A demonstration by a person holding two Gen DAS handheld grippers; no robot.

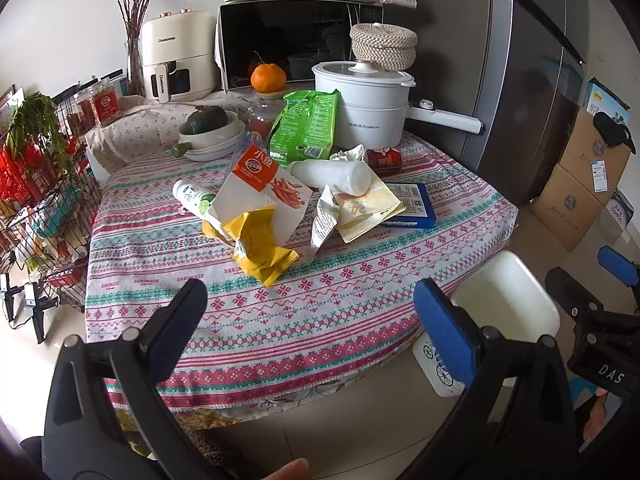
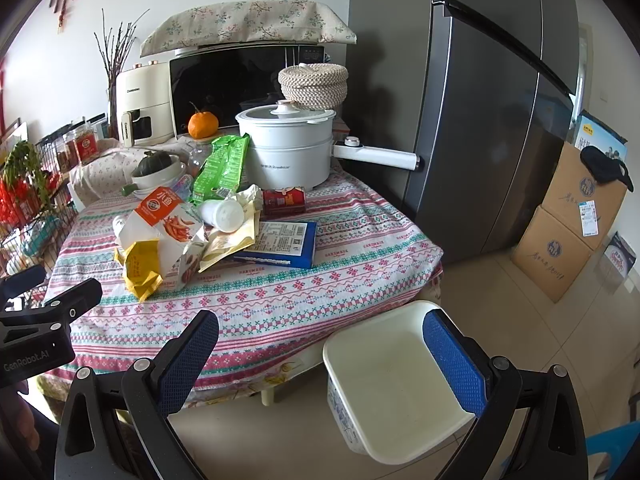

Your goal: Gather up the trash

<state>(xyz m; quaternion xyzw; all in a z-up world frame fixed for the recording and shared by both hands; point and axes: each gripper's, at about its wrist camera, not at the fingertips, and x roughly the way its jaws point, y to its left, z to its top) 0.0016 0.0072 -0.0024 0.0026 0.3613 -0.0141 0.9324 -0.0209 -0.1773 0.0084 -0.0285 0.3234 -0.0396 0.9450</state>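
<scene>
Trash lies heaped in the middle of the patterned tablecloth (image 1: 280,320), in the centre of the left wrist view and centre-left of the right wrist view. Going left to right in the left wrist view: a white tube (image 1: 192,196) on its side, a crumpled yellow wrapper (image 1: 260,252) in front of an opened orange-and-white carton (image 1: 260,188), a green snack bag (image 1: 308,124) standing behind them, a white bottle (image 1: 332,174) lying across a pale torn packet (image 1: 360,210), a red can (image 1: 384,158) on its side behind the bottle, and a flat blue box (image 1: 412,206) at the right end, partly under the packet. Behind the heap, upper centre, stands a white electric pot (image 1: 368,108) with a long handle. Off the table's right corner, lower right of the frame, a white bin (image 1: 504,300) sits on the floor tiles; in the right wrist view the bin (image 2: 392,380) fills the lower right and looks bare inside. The left gripper (image 1: 310,308) hangs over the near edge of the cloth with its blue-padded fingers spread wide, nothing between them. The right gripper (image 2: 320,340) is likewise spread wide and holds nothing, its left finger (image 2: 188,356) over the cloth's edge and its right finger (image 2: 452,360) over the bin's rim.
</scene>
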